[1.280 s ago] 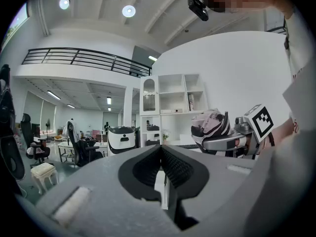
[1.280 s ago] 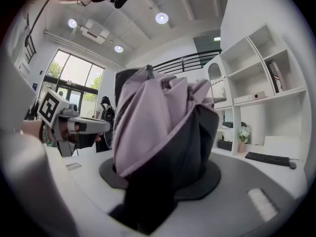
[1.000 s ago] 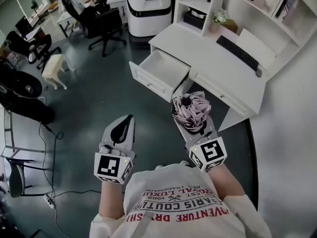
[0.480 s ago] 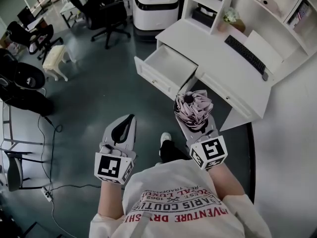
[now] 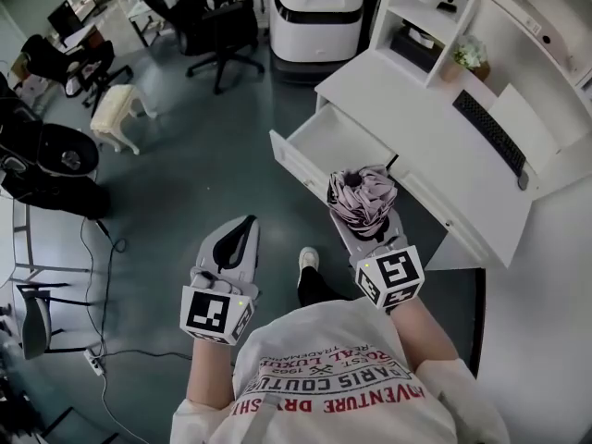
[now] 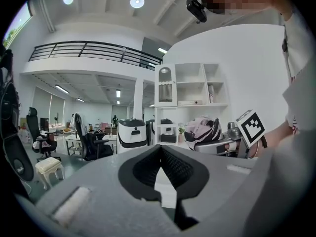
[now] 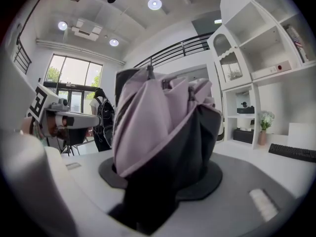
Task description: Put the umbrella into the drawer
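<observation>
A folded pink and black umbrella (image 5: 363,197) sits between the jaws of my right gripper (image 5: 356,215), which is shut on it, just short of the front of the open white drawer (image 5: 347,146). The drawer is pulled out of the white desk (image 5: 435,109) and looks empty. In the right gripper view the umbrella (image 7: 158,127) fills the space between the jaws of the right gripper (image 7: 163,169). My left gripper (image 5: 246,226) hangs over the floor to the left, shut and holding nothing. The left gripper view shows the left gripper (image 6: 160,151) with tips together, and the umbrella (image 6: 202,132) off to its right.
A keyboard (image 5: 490,132) and a small plant (image 5: 467,54) are on the desk under white shelves. A white machine (image 5: 319,17) stands left of the desk. Office chairs (image 5: 217,35), a white stool (image 5: 116,109) and a floor cable with a power strip (image 5: 92,363) lie to the left.
Both grippers have moved forward toward the desk, so the open drawer now lies right ahead of the umbrella. The person's foot has come into sight below. The grips look the same.
</observation>
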Available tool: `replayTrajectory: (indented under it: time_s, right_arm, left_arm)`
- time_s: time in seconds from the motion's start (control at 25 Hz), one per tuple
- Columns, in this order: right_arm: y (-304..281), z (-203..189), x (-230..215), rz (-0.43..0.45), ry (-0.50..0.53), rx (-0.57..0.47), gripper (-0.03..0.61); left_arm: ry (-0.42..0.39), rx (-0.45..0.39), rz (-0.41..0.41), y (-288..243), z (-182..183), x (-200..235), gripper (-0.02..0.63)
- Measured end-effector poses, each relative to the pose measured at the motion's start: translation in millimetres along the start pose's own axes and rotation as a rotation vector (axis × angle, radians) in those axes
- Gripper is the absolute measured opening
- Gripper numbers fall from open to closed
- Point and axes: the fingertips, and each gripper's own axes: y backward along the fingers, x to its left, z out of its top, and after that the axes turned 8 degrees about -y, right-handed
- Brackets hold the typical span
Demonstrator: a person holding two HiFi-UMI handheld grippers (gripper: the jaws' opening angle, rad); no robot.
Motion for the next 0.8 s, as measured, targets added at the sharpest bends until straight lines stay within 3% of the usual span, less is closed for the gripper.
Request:
replayTrajectory:
  time_s: [0.44, 0.8]
  right_arm:
    - [-131.5, 43.1, -111.5, -0.034, -0.01, 0.025, 0.212]
    - [-178.9, 40.2, -164.7, -0.131, -0.062, 0.077, 0.213]
  left_arm:
    - [-0.037, -0.007, -0.065, -175.1, 22.7, 76.0, 0.003]
    - [-0.036, 0.024, -0.223, -273.5, 20.6, 93.6, 0.003]
